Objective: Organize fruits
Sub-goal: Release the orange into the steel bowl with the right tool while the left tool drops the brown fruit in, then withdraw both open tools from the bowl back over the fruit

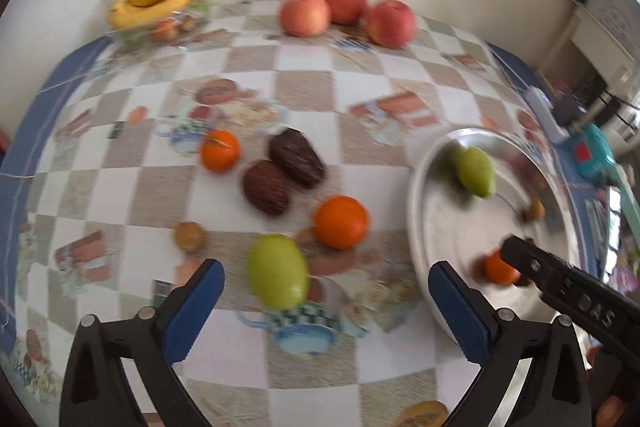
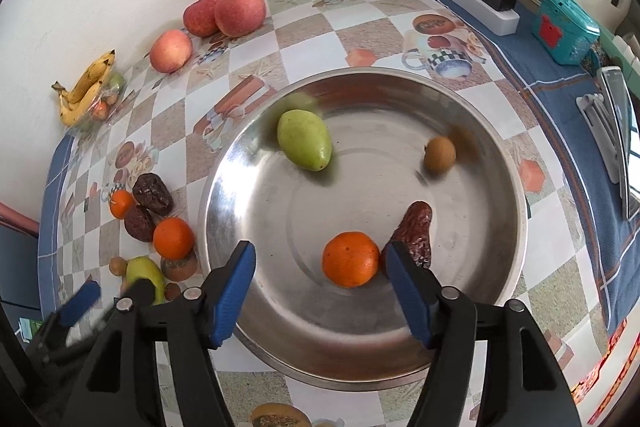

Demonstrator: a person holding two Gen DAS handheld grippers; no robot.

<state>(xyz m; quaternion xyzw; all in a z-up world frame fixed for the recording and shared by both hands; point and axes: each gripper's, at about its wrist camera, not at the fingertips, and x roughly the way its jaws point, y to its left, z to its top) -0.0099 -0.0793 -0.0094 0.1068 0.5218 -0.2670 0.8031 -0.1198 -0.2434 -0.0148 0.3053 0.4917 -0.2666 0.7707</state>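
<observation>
A steel bowl (image 2: pixel 480 131) holds a green pear (image 2: pixel 305 139), a small brown fruit (image 2: pixel 439 154), an orange (image 2: pixel 351 259) and a dark date (image 2: pixel 416 233). My right gripper (image 2: pixel 322 291) hangs open just above the bowl's near side, with the orange slightly ahead between its fingers. On the checked cloth, my left gripper (image 1: pixel 326 303) stands open, and a second green pear (image 1: pixel 278 277) lies just ahead between its fingers. Beyond it lie an orange (image 1: pixel 340 222), two dark dates (image 1: pixel 296 157), a smaller orange (image 1: pixel 220 155) and a small brown fruit (image 1: pixel 189 236).
Three apples (image 1: pixel 344 13) and a banana bunch (image 1: pixel 160 1) on a clear tray sit at the back by the wall. A white power strip (image 2: pixel 480 5) with a black charger, a teal box (image 2: pixel 566 29) and a phone on a stand (image 2: pixel 616 131) line the table's right side.
</observation>
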